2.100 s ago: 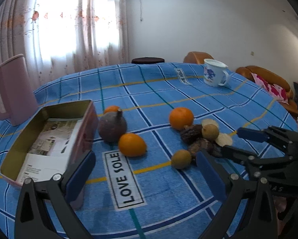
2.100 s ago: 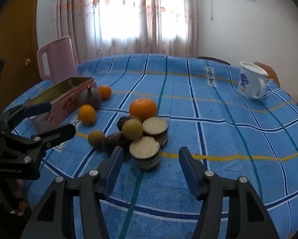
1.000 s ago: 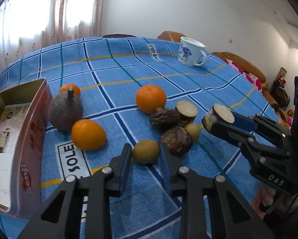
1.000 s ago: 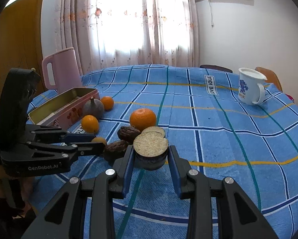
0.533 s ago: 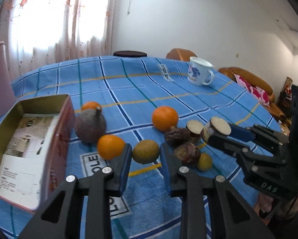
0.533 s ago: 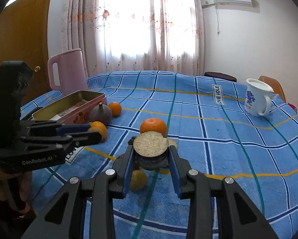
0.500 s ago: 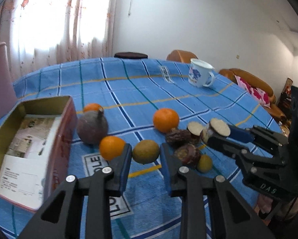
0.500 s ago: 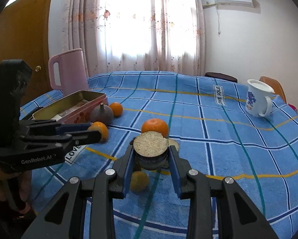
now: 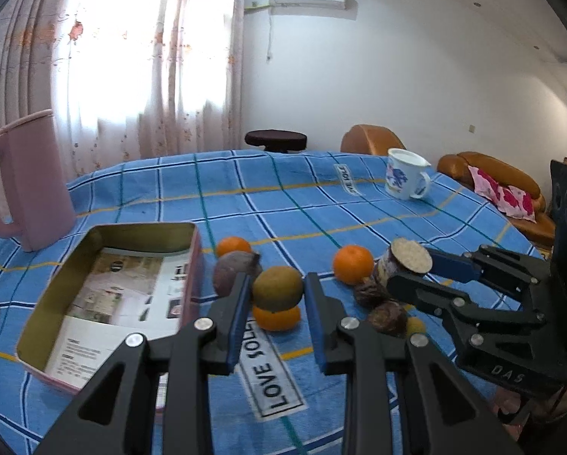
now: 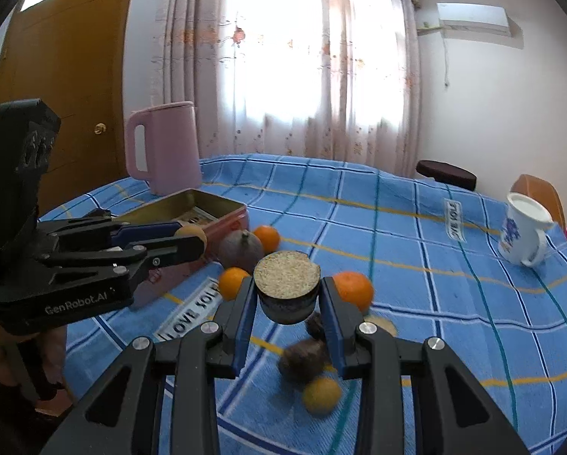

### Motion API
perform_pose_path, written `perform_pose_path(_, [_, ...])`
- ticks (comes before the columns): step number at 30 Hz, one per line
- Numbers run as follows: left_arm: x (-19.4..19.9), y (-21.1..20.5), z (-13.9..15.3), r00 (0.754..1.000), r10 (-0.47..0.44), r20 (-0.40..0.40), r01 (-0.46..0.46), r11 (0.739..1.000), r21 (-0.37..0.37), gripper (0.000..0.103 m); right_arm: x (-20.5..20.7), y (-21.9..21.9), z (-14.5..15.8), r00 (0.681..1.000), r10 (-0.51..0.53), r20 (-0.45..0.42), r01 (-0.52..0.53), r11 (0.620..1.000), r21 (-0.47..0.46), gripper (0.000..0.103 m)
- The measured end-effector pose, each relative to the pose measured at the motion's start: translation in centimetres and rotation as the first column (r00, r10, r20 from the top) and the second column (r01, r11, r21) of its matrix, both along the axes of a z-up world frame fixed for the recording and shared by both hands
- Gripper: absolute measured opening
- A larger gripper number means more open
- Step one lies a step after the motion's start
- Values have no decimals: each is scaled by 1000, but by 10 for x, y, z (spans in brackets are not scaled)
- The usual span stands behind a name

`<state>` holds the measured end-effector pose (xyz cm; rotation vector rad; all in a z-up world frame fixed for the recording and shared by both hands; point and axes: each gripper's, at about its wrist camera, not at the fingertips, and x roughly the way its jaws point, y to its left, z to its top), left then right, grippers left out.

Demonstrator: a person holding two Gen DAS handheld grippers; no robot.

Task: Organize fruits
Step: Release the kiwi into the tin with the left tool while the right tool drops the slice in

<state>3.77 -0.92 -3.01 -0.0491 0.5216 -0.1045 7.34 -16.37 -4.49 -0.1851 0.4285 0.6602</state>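
My left gripper (image 9: 277,301) is shut on a greenish-brown round fruit (image 9: 278,289) and holds it above the table, right of the open pink tin box (image 9: 105,295). My right gripper (image 10: 286,305) is shut on a cut dark fruit half (image 10: 286,289), pale cut face up, held above the fruit pile. On the blue checked cloth lie oranges (image 9: 353,264) (image 9: 233,246) (image 9: 276,318), a purple round fruit (image 9: 233,273), dark wrinkled fruits (image 9: 386,318) and a small yellow fruit (image 10: 321,395). The right gripper also shows in the left wrist view (image 9: 416,271).
A pink jug (image 9: 22,178) stands behind the tin box at the far left. A white mug with a blue print (image 9: 404,178) stands at the far right of the table. Brown sofas (image 9: 488,174) and a dark stool (image 9: 276,139) lie beyond the table edge.
Both grippers have risen with their fruits. The left one has lifted the greenish-brown fruit higher and moved toward the tin box; the right one has carried the cut half up and left.
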Motion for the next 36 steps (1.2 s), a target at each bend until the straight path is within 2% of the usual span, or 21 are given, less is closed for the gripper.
perform_pose_path(9, [-1, 31, 2, 997, 71, 2, -71, 997, -6, 30, 6, 34, 12, 998, 66, 18, -66, 998, -20, 35])
perform_pose_path(25, [6, 84, -6, 984, 172, -39, -172, 985, 10, 30, 24, 100, 30, 983, 183, -1, -183, 982, -40, 35])
perform_pose_path(36, [13, 126, -16, 964, 254, -83, -253, 967, 21, 30, 36, 160, -1, 960, 263, -98, -270, 960, -67, 35])
